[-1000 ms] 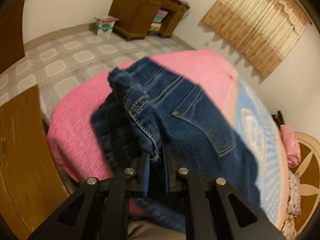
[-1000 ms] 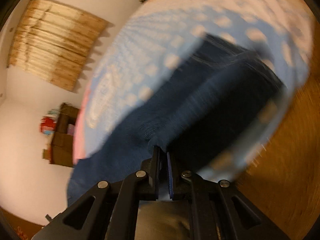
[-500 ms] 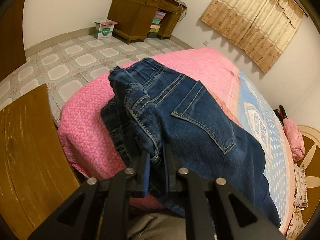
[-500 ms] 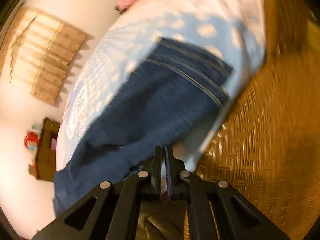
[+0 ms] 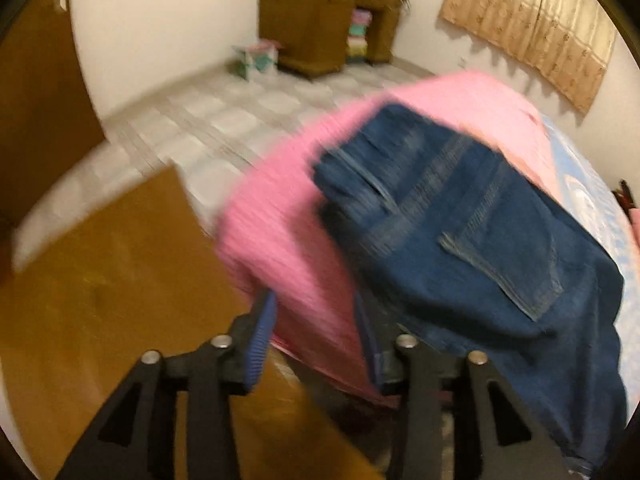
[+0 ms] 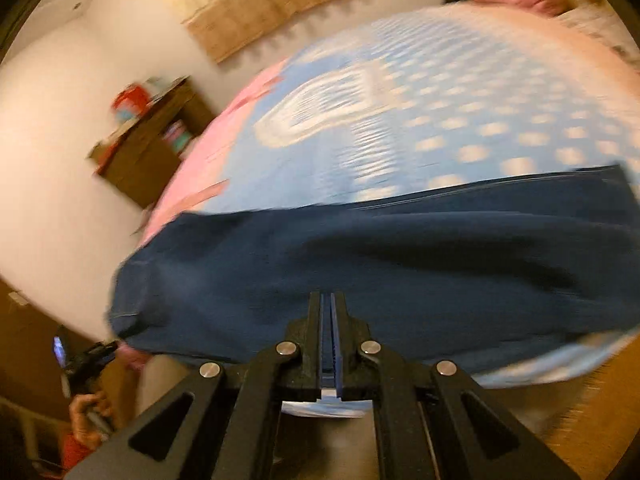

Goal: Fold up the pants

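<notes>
Dark blue jeans (image 5: 460,232) lie on the bed near its front edge, the waist and a back pocket up, folded lengthwise. In the right wrist view the jeans (image 6: 380,264) stretch across the bed as a long band. My left gripper (image 5: 316,320) is open and empty, just off the pink corner of the bed, left of the waist. My right gripper (image 6: 330,308) is shut with nothing between its pads, at the near edge of the jeans. Both views are blurred by motion.
The bed has a pink cover (image 5: 280,220) at one end and a blue dotted cover (image 6: 440,120). A wooden board (image 5: 100,280) stands left of the bed. A wooden desk (image 5: 320,20) and a box (image 5: 256,56) stand on the tiled floor. A hand with a device (image 6: 88,384) shows at lower left.
My left gripper has let go of the jeans' waist, opened and drawn back to the left. My right gripper has stayed shut and swung round to face across the bed.
</notes>
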